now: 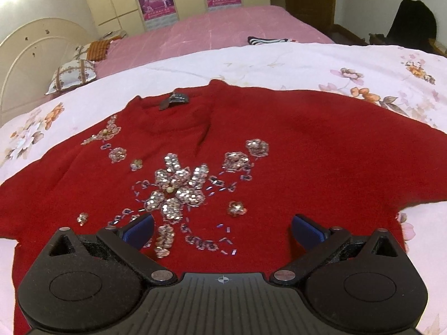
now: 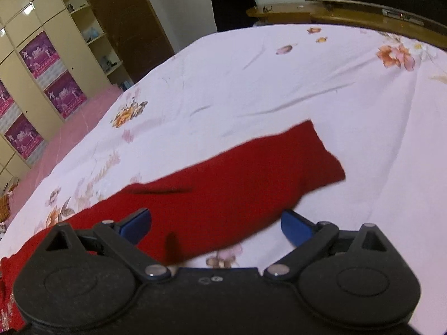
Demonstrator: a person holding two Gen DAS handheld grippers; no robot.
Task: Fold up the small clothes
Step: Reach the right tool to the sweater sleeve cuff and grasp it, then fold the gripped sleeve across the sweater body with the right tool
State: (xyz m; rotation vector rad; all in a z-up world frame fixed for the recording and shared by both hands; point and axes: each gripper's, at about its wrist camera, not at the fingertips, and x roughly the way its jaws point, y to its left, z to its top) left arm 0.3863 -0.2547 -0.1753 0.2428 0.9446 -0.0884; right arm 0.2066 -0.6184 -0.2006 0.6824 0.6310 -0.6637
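A red sweater with silver sequin flowers lies spread face up on a white floral quilt, its collar and dark label at the far side. My left gripper is open and empty, low over the sweater's chest. In the right wrist view one red sleeve stretches out to the right over the quilt. My right gripper is open and empty above that sleeve, its left finger over the red cloth and its right finger over the quilt.
A pink bed sheet lies beyond the quilt with pillows by a cream headboard. A striped garment lies on the pink sheet. A wardrobe stands behind. A wooden bed rail edges the quilt.
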